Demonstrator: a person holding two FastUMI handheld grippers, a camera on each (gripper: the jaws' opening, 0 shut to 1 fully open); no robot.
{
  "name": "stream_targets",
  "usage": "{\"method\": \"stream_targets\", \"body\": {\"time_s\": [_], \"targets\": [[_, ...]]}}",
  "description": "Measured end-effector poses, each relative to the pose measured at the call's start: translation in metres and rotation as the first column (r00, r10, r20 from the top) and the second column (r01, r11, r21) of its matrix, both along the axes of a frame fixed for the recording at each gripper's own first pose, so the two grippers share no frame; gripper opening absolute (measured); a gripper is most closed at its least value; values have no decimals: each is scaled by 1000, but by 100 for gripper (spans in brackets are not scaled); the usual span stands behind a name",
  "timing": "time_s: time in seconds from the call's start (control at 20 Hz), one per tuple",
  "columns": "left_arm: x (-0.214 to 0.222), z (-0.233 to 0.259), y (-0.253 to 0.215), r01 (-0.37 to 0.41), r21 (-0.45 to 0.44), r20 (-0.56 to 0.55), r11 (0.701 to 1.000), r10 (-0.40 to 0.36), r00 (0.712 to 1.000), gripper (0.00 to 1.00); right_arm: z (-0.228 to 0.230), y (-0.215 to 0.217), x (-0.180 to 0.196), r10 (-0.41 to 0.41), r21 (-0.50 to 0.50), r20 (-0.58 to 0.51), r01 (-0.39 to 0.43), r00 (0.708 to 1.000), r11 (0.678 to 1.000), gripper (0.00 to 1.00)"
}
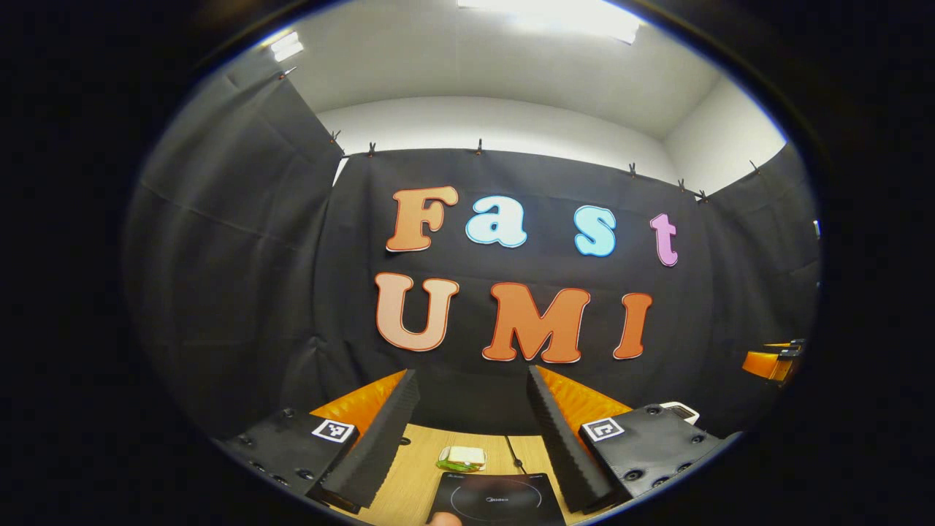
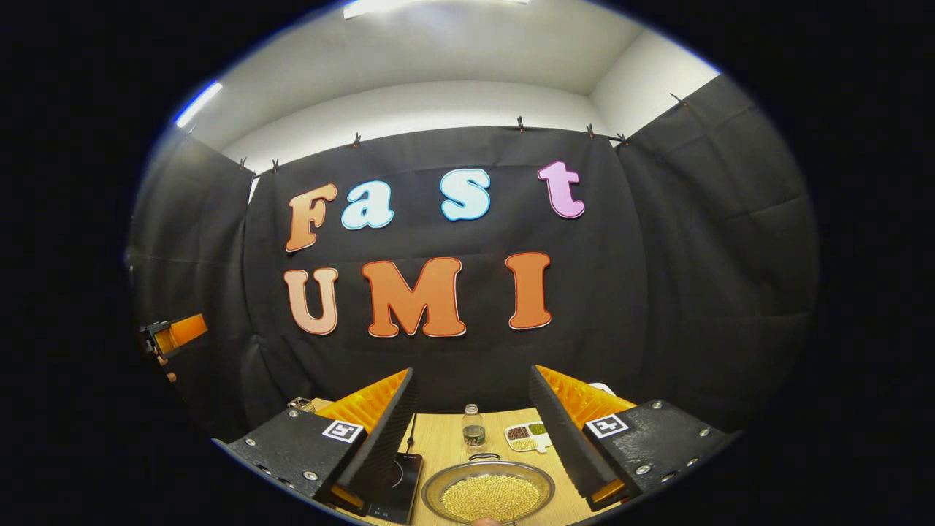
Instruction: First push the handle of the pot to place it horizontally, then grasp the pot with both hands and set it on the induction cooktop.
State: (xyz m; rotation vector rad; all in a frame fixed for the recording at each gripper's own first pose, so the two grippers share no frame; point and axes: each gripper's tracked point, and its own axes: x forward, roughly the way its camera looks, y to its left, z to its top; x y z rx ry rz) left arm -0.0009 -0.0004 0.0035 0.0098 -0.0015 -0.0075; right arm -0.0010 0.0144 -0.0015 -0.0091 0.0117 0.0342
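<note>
here we hold both tools raised and level, well above the table [image 2: 445, 446], and neither touches anything. at the bottom of the left gripper view, our left hand-held gripper [image 1: 473, 431] has its two fingers spread wide apart, with nothing between them. low in the frame between those fingers lies the induction cooktop [image 1: 497, 498], a flat black slab with a ring on it; its near edge is cut off. just beyond it, toward the centre of the frame, sits a small pale dish with something green [image 1: 462, 458], too small to name.

in the right gripper view, our right hand-held gripper [image 2: 473, 431] is spread wide as well and empty. the pot [image 2: 488, 495] sits at the bottom centre, a shallow metal vessel full of pale yellow beans, its near rim cut off. a small loop shows at its far rim; we cannot tell whether that is the handle or how it lies. the cooktop's corner shows to the pot's lower left, just beside it. farther up the frame stand a small glass jar [image 2: 474, 425] and a divided tray of beans [image 2: 529, 434].

we judge that neither step has begun: the open fingers and high hold suit an approach, with the pot framed for the right side.
</note>
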Motion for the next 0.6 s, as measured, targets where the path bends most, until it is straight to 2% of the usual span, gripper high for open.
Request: {"method": "stream_targets", "body": {"time_s": [0.05,0.1,0.15,0.45,0.5,0.55,0.6], "targets": [[0,1,1,-2,1,2,1000,2,1000,98,0,3,0,6,-3,0,-6,1000,1000,95],[-1,1,2,-2,1,2,1000,2,1000,97,0,4,0,9,-7,0,-9,1000,1000,100],[-1,1,1,-3,1,1,1000,3,1000,98,-1,4,0,12,-11,-1,-12,1000,1000,95],[0,-2,8,-24,17,-1,1000,24,1000,98,-3,7,0,23,-14,-6,-23,1000,1000,95],[-1,-1,7,-22,21,4,1000,22,1000,98,-4,7,-1,25,-11,-5,-25,1000,1000,100],[-2,-1,5,-18,23,5,1000,17,1000,98,-3,7,0,29,-9,-2,-29,1000,1000,100],[-2,-2,3,-14,23,5,1000,14,1000,98,-2,8,0,34,-5,2,-34,999,999,94]]}}
